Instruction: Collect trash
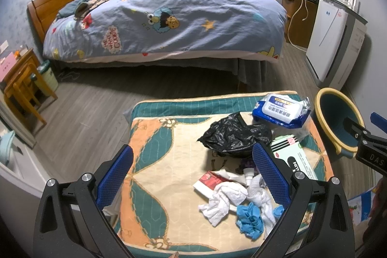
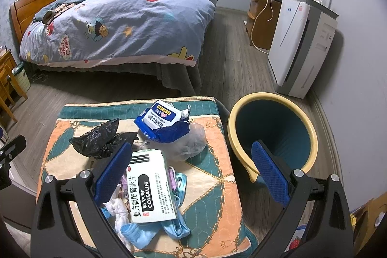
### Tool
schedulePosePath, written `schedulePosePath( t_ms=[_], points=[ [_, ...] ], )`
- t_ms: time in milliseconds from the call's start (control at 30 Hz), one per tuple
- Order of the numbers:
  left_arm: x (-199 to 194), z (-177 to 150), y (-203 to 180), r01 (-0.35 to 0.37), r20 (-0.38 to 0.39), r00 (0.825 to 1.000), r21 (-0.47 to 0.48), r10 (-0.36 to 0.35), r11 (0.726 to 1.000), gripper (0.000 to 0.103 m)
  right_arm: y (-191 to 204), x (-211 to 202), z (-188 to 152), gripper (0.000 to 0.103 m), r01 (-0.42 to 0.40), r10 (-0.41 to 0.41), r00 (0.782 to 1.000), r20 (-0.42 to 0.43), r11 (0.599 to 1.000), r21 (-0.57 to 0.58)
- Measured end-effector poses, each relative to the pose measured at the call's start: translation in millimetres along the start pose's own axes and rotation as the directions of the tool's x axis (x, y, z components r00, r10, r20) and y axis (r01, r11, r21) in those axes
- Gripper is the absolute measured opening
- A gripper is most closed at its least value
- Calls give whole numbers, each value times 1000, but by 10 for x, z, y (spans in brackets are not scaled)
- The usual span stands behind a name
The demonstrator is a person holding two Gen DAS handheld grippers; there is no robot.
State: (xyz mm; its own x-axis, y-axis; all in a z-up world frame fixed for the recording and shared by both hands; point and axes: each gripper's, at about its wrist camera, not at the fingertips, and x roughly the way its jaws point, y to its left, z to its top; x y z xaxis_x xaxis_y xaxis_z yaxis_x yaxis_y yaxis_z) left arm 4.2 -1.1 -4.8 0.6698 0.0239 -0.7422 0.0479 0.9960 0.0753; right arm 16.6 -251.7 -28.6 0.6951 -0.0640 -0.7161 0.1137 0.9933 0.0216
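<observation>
Trash lies on a patterned cushion (image 1: 150,185) (image 2: 208,175): a black plastic bag (image 1: 232,134) (image 2: 99,139), a blue wet-wipe pack (image 1: 280,111) (image 2: 164,122), a white medicine box (image 2: 150,187) (image 1: 297,156), crumpled white tissues (image 1: 225,197), a blue glove (image 1: 249,219) and a clear bag (image 2: 191,139). My left gripper (image 1: 193,175) hangs open above the tissues. My right gripper (image 2: 193,175) is open over the medicine box. A blue bin with a yellow rim (image 2: 273,132) (image 1: 338,120) stands on the floor right of the cushion.
A bed with a cartoon duvet (image 1: 169,16) fills the back. A white air purifier (image 2: 300,45) and a wooden TV cabinet (image 2: 261,21) line the right wall. Wooden chairs (image 1: 21,88) and a small lidded bin (image 1: 48,76) stand at the left.
</observation>
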Motion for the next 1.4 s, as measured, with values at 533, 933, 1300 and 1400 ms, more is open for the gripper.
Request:
schedulePosePath(
  t_ms=[533,933,1300,1400],
  points=[
    [72,266,80,24,79,997,31,-26,999,98,-360,62,386,97,-47,43,998,37,993,110],
    [860,368,191,53,-87,995,-43,-56,998,96,-428,899,607,97,-165,185,978,-96,969,186],
    [1307,267,-100,123,-198,974,68,-107,990,77,-277,1417,455,86,-204,235,947,-221,967,156],
    [1429,217,-64,144,-247,960,32,-132,989,71,-214,1543,397,76,-228,273,923,-271,956,186]
  ],
)
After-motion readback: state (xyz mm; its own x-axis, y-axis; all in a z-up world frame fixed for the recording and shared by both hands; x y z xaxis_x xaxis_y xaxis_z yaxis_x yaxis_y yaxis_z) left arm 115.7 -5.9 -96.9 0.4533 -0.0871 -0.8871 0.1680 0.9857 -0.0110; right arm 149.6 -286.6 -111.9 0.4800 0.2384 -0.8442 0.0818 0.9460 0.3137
